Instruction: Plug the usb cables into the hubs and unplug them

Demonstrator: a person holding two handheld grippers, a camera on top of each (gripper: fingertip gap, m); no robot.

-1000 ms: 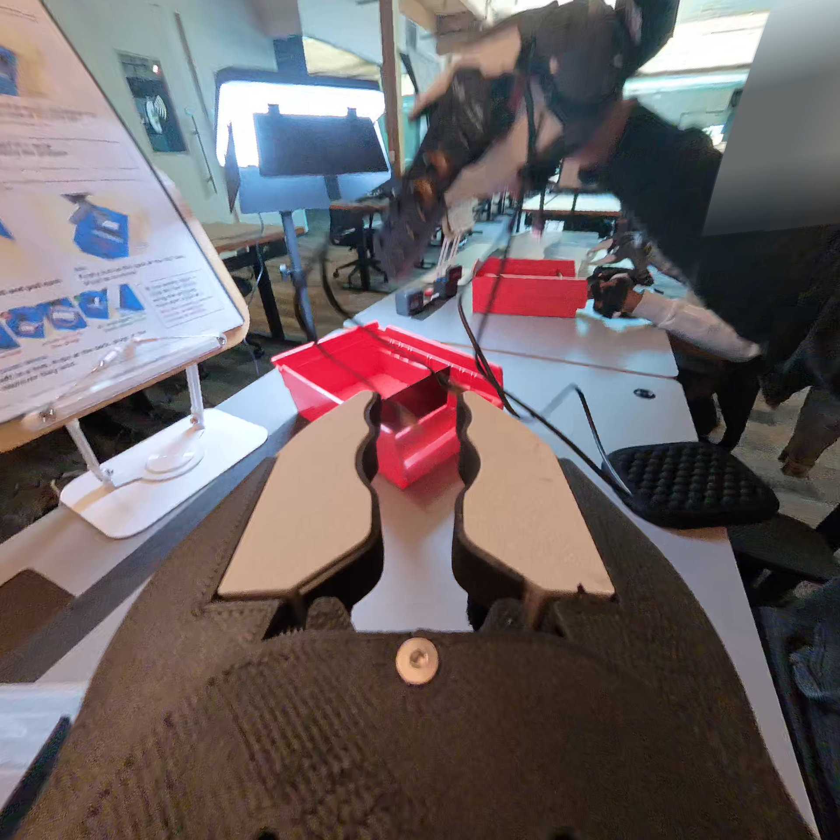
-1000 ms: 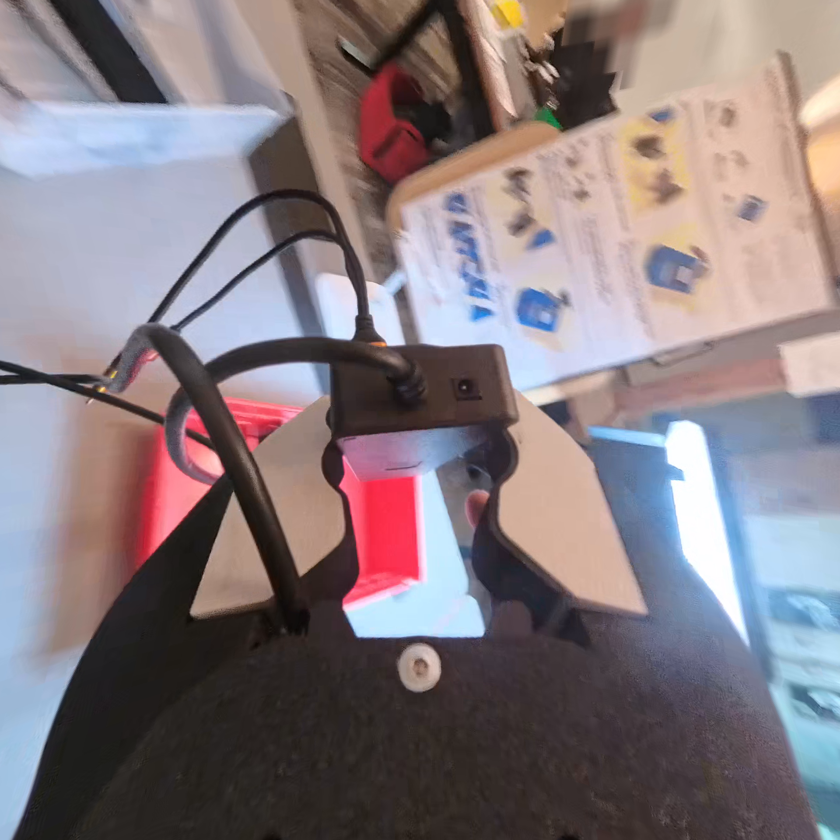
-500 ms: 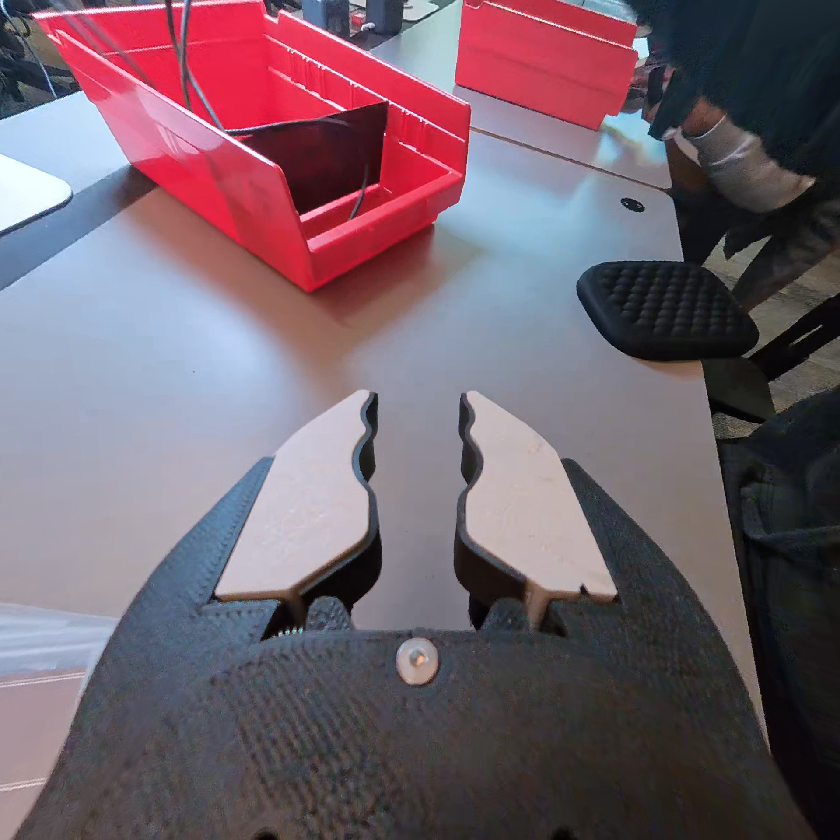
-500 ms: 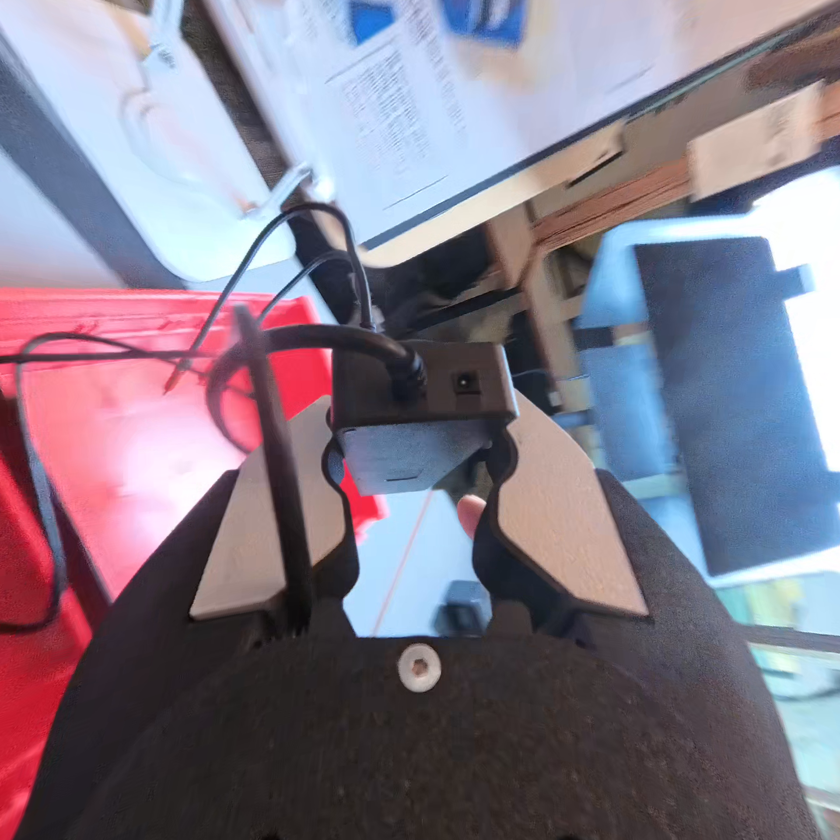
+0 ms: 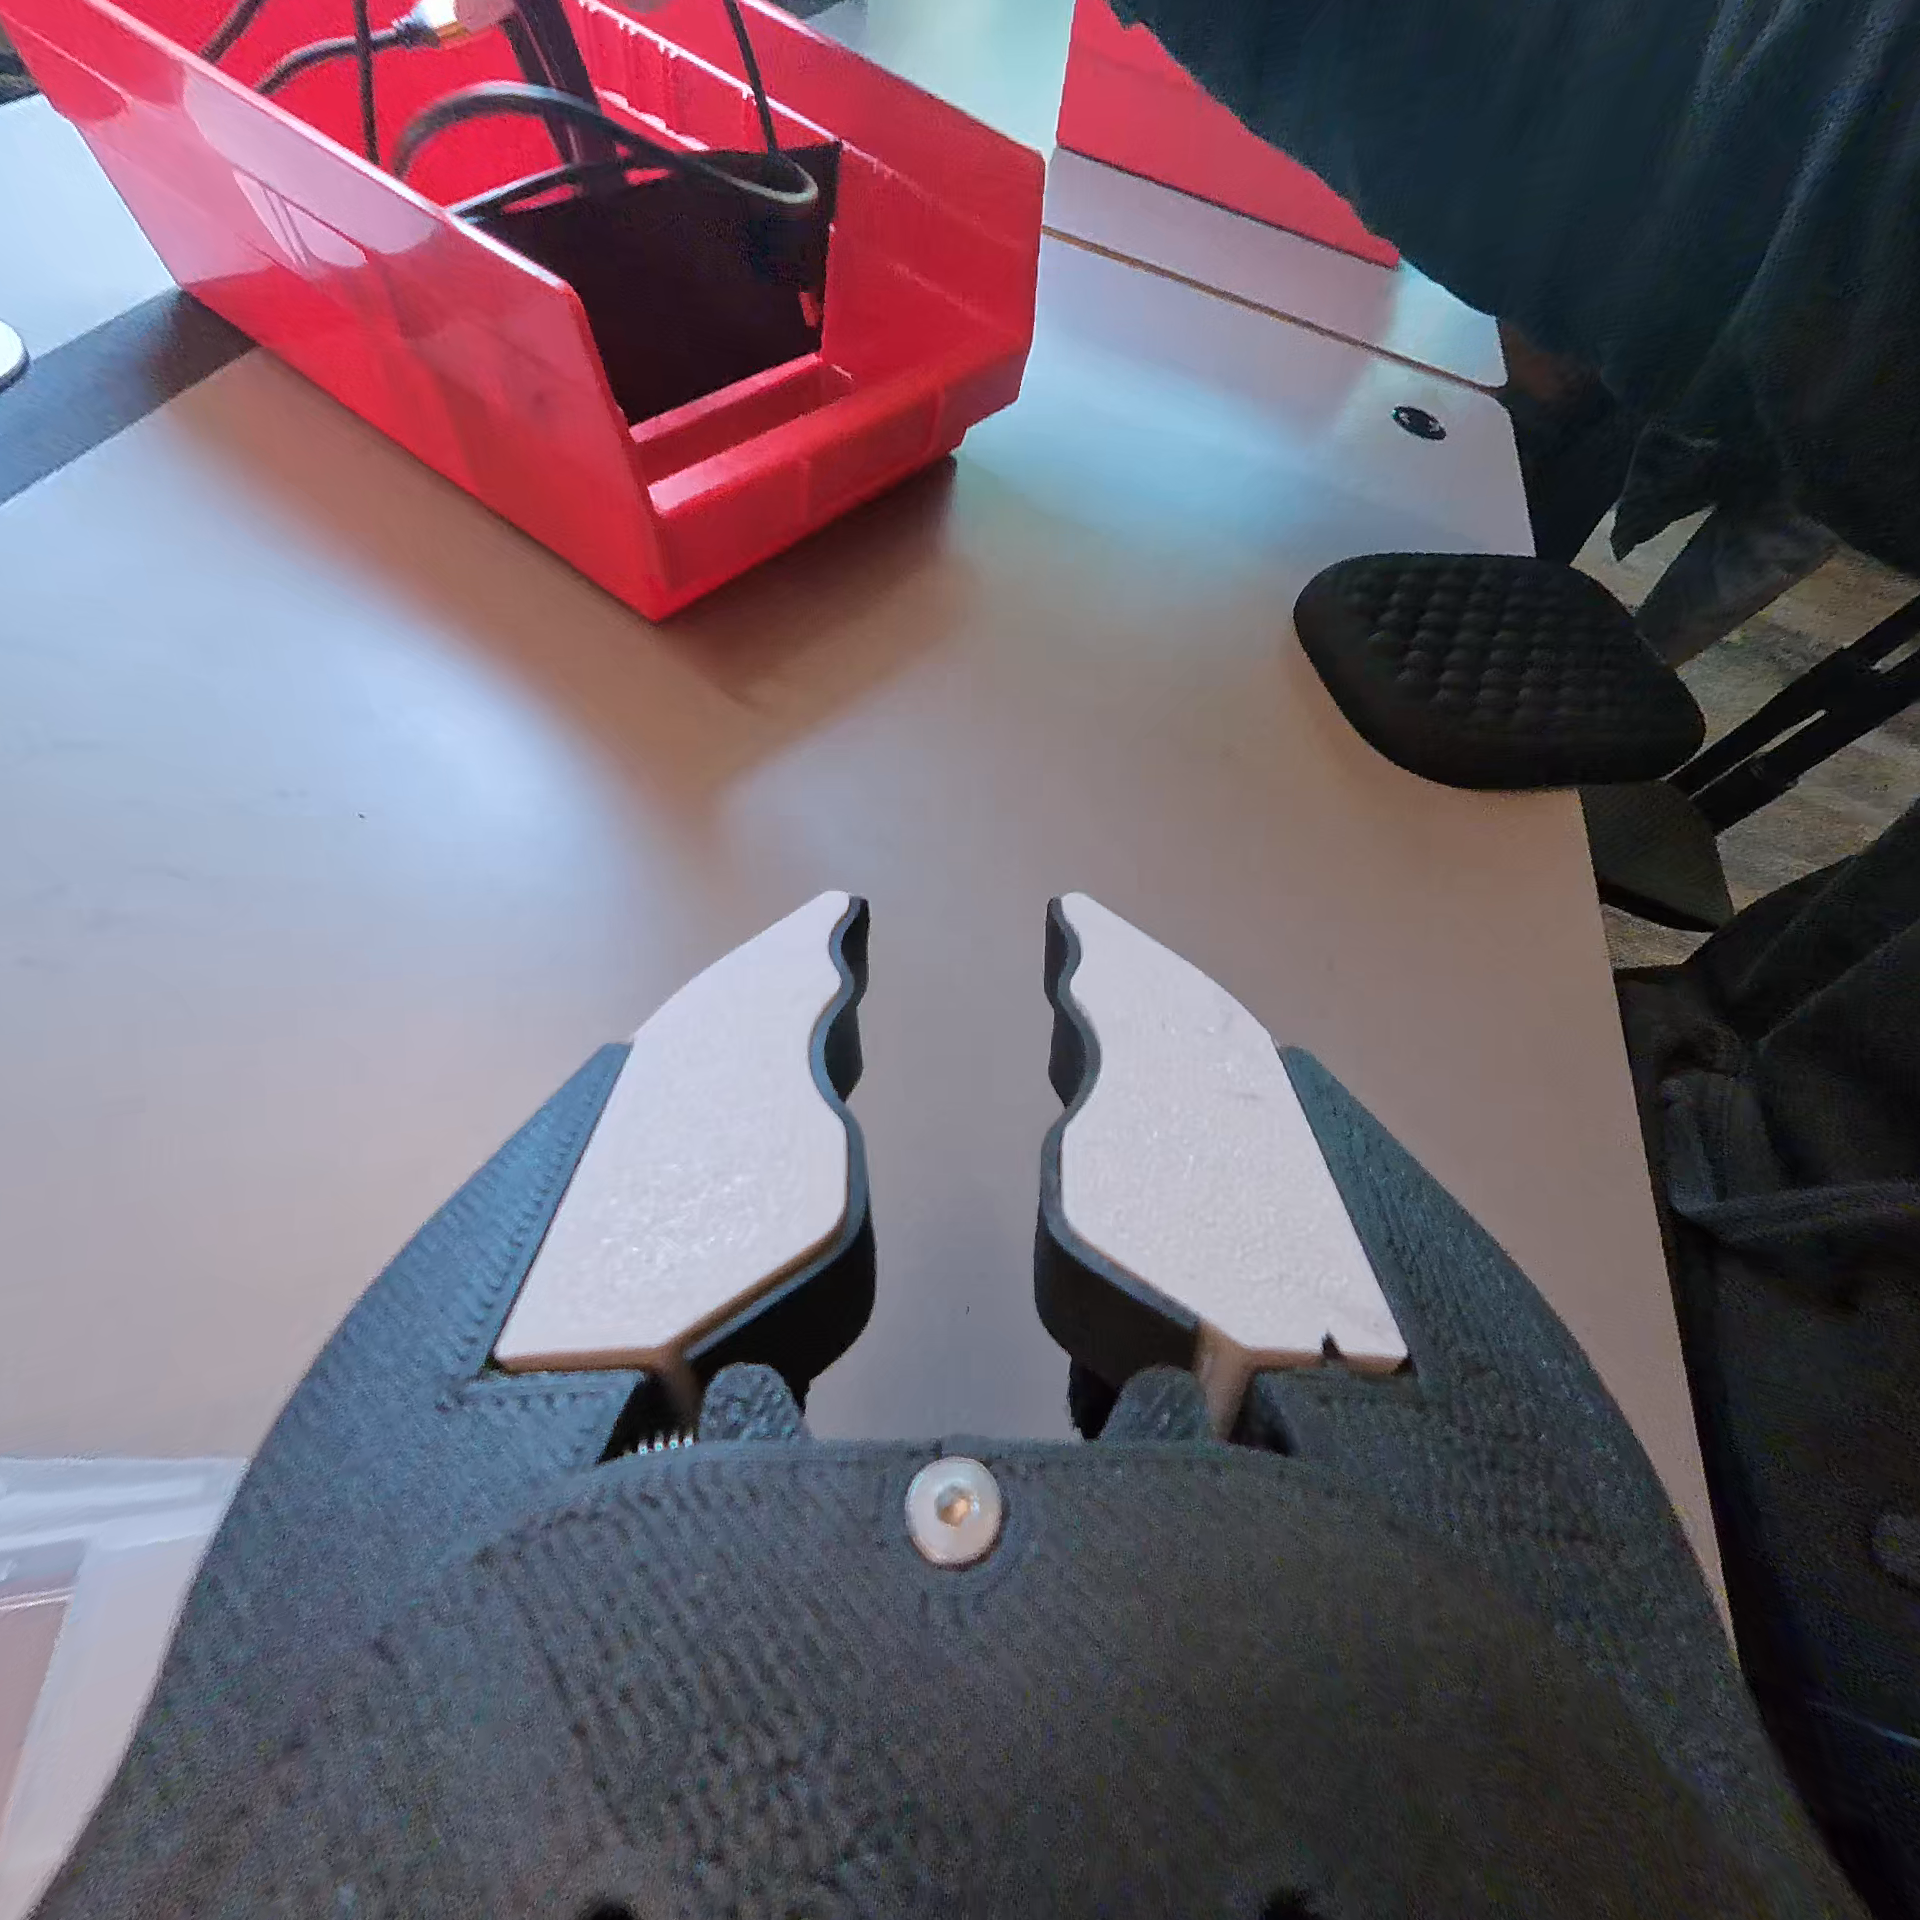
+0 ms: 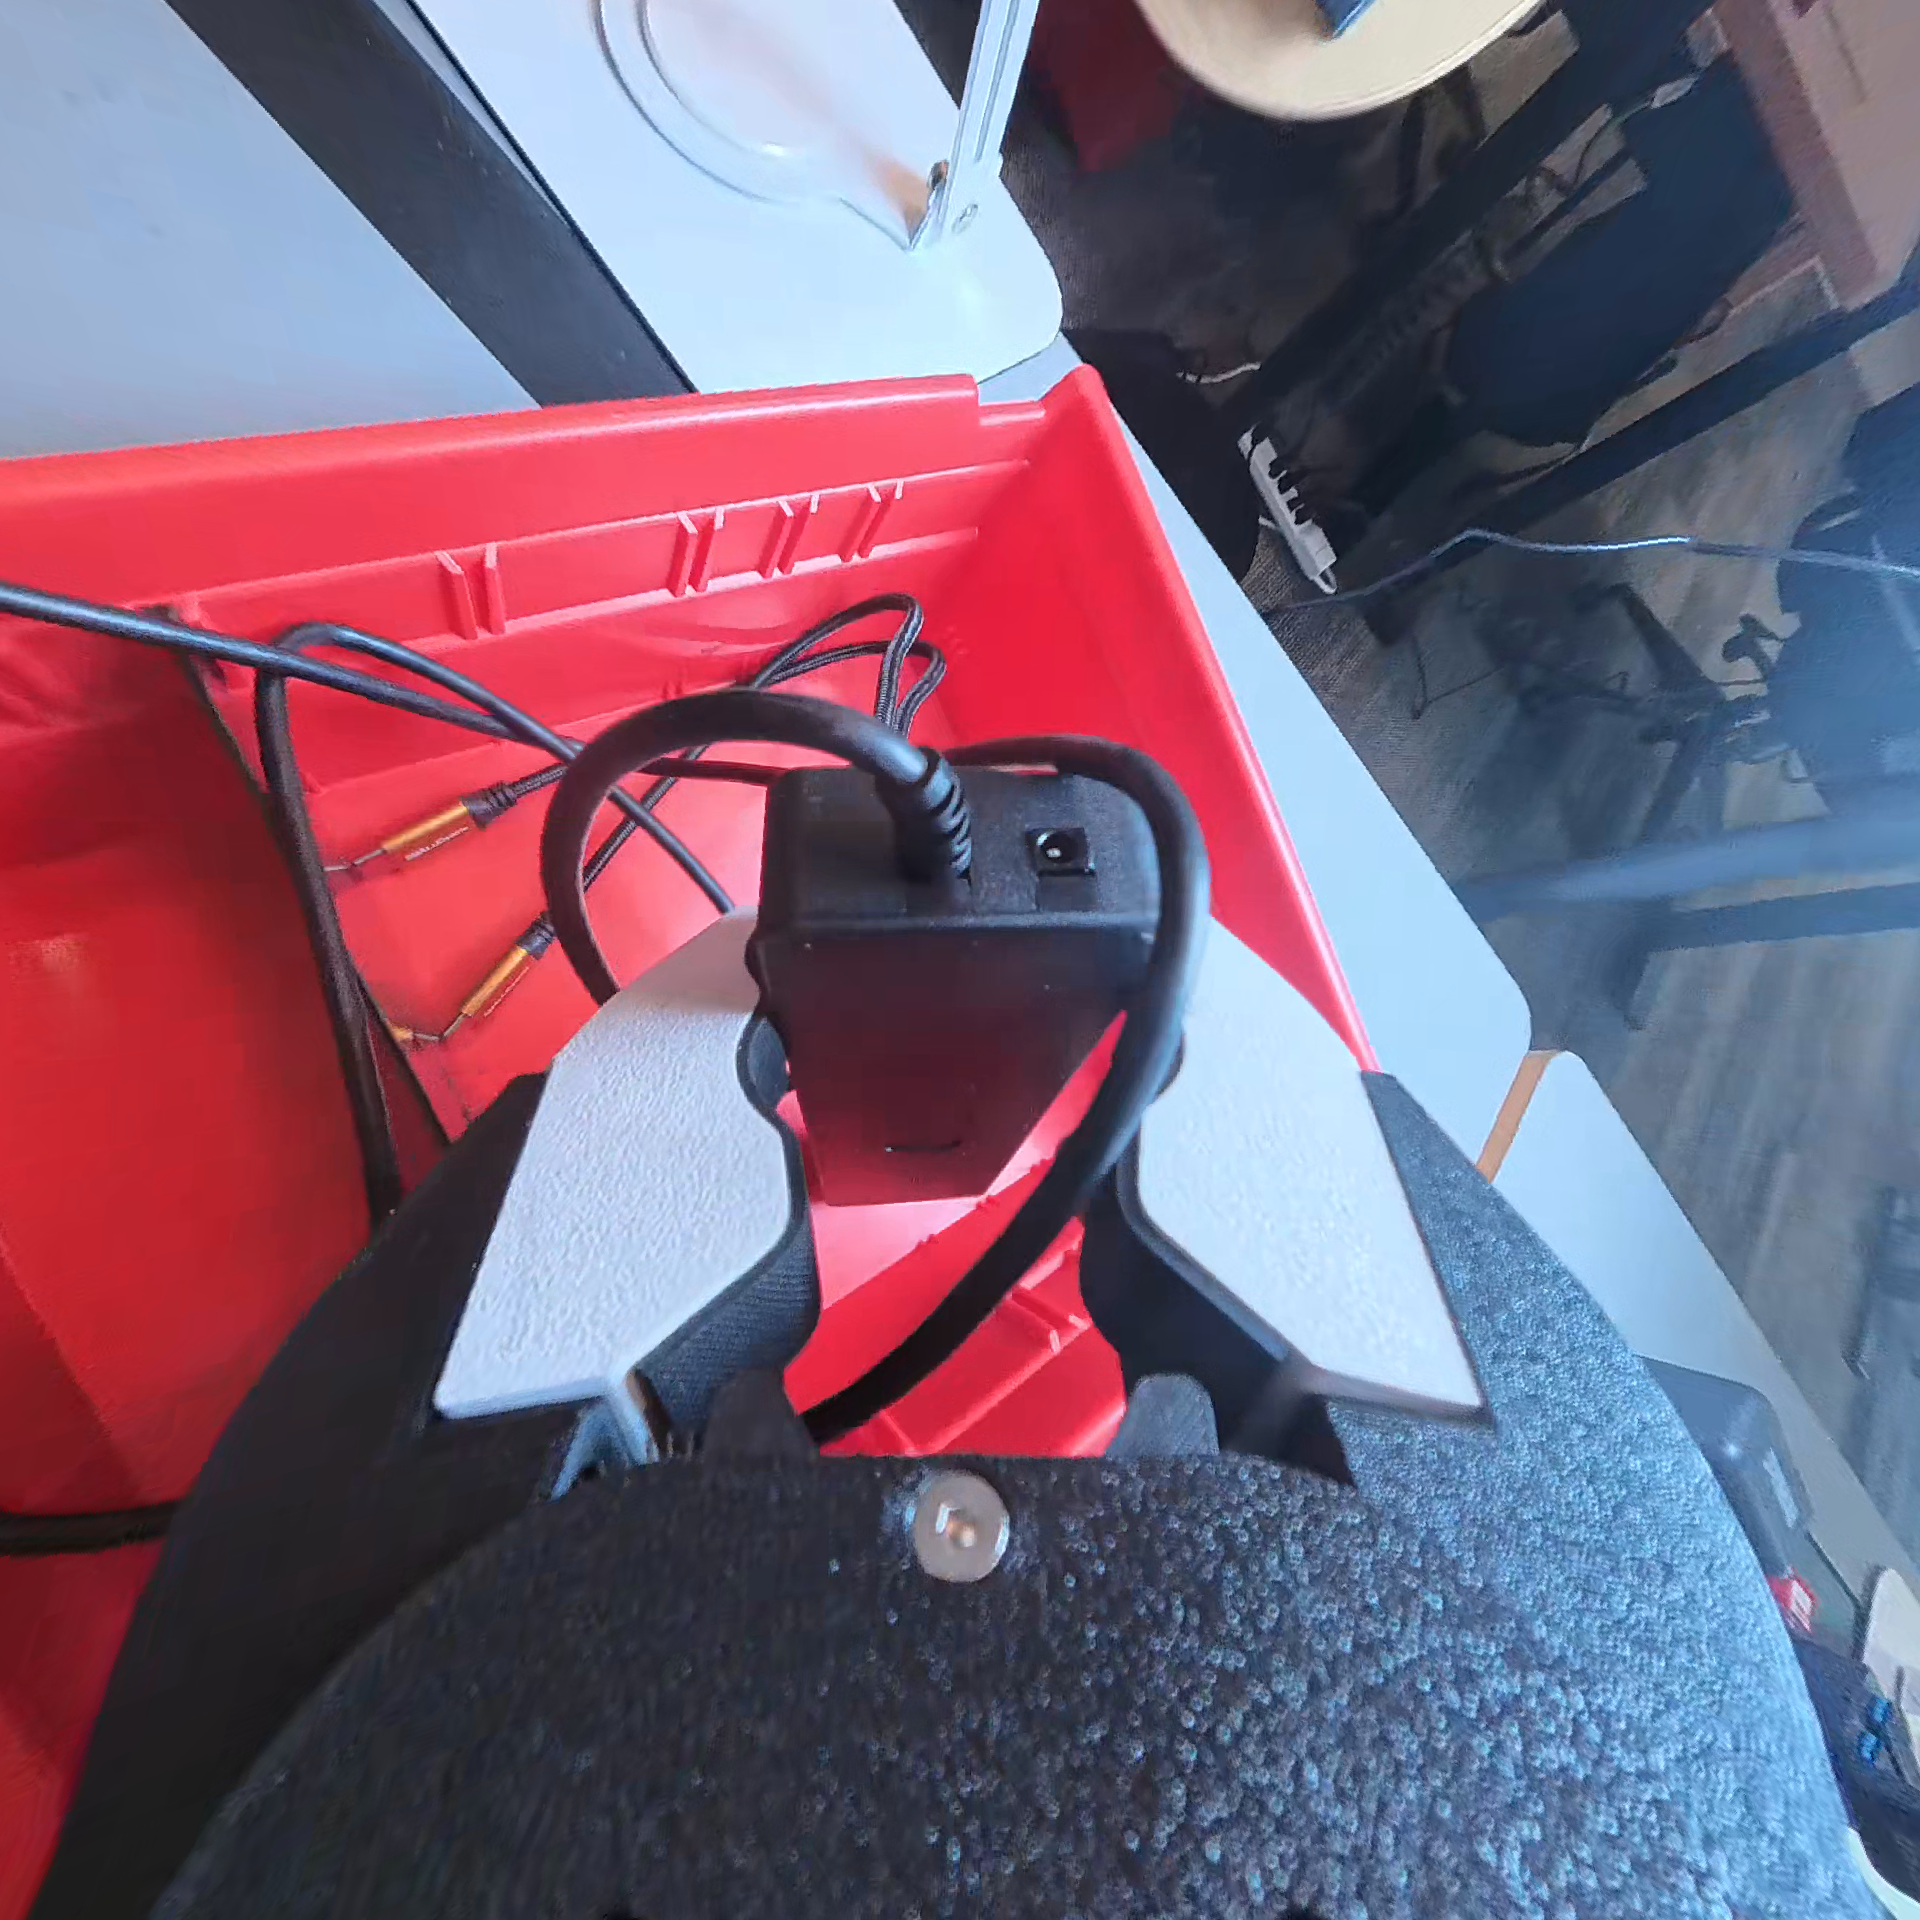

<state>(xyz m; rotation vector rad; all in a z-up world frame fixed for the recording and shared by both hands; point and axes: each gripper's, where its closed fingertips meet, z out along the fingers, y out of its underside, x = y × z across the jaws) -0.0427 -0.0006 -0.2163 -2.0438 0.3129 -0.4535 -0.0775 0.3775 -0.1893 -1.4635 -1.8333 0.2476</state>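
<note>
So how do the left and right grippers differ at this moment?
The left gripper is open and empty; the right gripper is shut on a black hub with a thick cable plugged in. The left hangs over bare table, short of the red bin; the right is held over the bin's inside, above loose cables. Both have pale fingers on black bodies.

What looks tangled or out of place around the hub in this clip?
The hub's thick black cable loops around the hub and runs down between the right gripper fingers, so it could snag. Thinner cables lie jumbled in the red bin. The left gripper is empty.
</note>
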